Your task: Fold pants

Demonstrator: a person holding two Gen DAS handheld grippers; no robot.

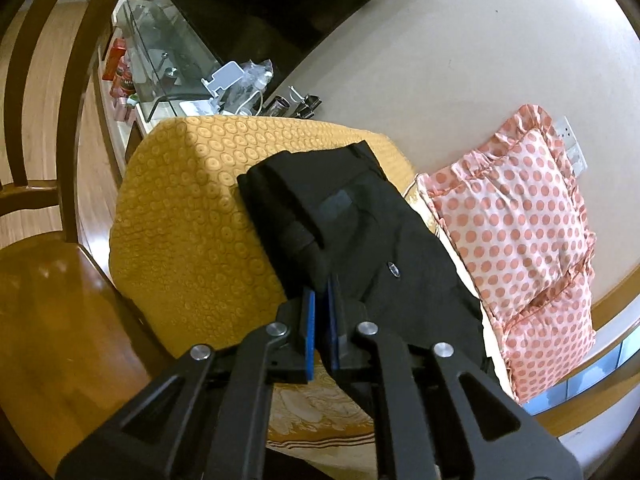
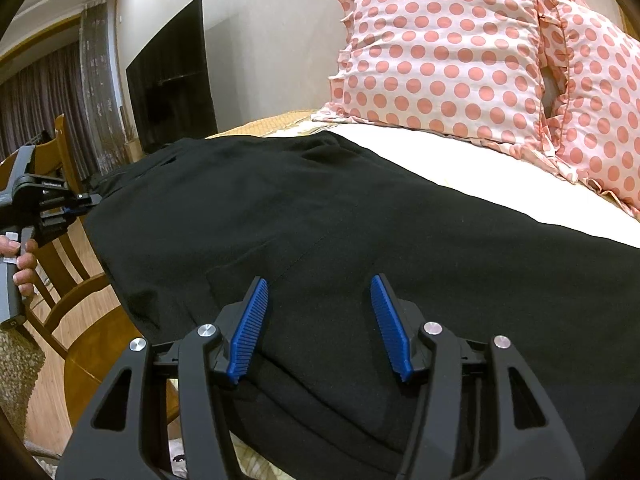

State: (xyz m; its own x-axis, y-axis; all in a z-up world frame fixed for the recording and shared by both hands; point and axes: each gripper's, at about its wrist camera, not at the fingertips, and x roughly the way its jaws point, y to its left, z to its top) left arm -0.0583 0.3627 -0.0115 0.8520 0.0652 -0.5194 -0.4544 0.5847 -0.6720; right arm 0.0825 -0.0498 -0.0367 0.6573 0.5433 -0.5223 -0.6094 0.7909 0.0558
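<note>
left gripper [image 1: 321,296] pinching pants [image 1: 360,216], right gripper [image 2: 318,296] wide

Bed [image 1: 180,208], yellow patterned cover; black pants [image 2: 320,220] and polka-dot pillows [image 2: 440,52] on it.

The left gripper [image 1: 321,300] has its blue-padded fingers [image 1: 308,312] drawn nearly together, pinching a fold of dark cloth between them. In the right wrist view that same tool juts in from the left edge, tip [image 2: 76,210] clamped at the cloth's edge, while a bare hand [image 2: 22,258] wraps its handle, fingers curled around the grip. The right gripper [image 2: 319,328] hovers with its jaws spread wide, ribbed blue pads [image 2: 250,332] angled outward and holding nothing, poised just above the dark cloth.
</note>
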